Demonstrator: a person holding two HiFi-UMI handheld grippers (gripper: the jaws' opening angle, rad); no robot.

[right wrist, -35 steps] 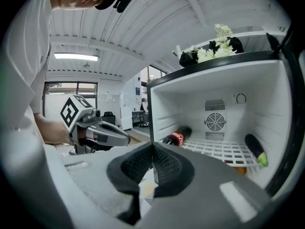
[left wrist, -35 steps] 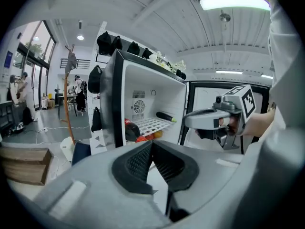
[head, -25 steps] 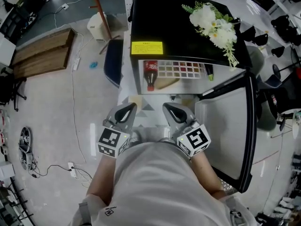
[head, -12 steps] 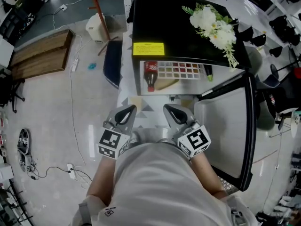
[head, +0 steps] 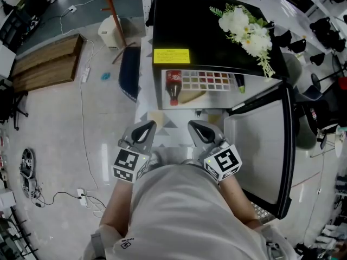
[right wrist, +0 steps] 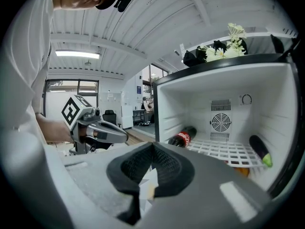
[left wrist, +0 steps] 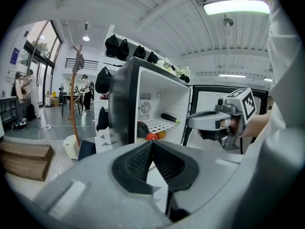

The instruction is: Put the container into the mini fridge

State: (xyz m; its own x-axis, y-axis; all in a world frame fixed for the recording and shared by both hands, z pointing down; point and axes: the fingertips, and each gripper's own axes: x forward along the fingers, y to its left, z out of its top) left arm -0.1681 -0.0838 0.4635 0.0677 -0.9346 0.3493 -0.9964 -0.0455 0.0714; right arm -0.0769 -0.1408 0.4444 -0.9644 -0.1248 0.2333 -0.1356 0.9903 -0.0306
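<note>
Pale floor (head: 108, 123) before the open mini fridge (head: 206, 37) | left gripper (left wrist: 151, 144) and right gripper (right wrist: 152, 146) are seen closed, nothing gripped | container not identified in any view | risk: it may be pushed away if approached with jaws unopened

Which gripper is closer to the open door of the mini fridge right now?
Right. The right gripper is close beside the open door; the left gripper lies on its far side, farther from the door.

Left gripper (head: 146, 128) and right gripper (head: 197, 128) level, side by side (both empty); jaws pressed together; tips slightly apart.
</note>
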